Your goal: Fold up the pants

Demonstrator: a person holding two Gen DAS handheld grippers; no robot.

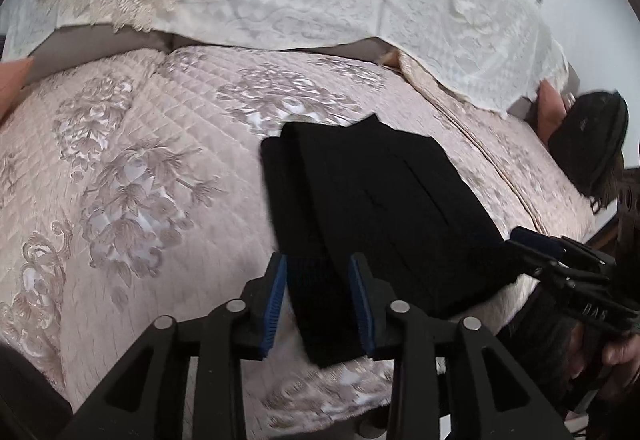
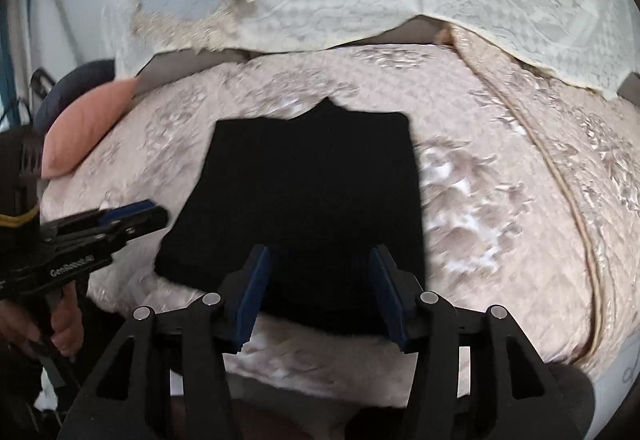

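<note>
Black pants (image 1: 384, 208) lie folded into a flat rectangle on a pink quilted bedspread (image 1: 140, 168); they also show in the right wrist view (image 2: 308, 200). My left gripper (image 1: 320, 300) is open, its blue-padded fingers on either side of the near left end of the fabric, without gripping it. My right gripper (image 2: 320, 292) is open, hovering at the near edge of the pants with nothing between its pads. The right gripper also shows in the left wrist view (image 1: 560, 260) at the pants' right edge, and the left gripper shows in the right wrist view (image 2: 120, 220) beside their left edge.
A white lace cover (image 1: 360, 0) drapes over the headboard behind the bed. A pink pillow (image 2: 84, 128) lies at the left and a black bag (image 1: 588, 136) at the right. The bed's near edge (image 2: 320, 372) drops off just below the grippers.
</note>
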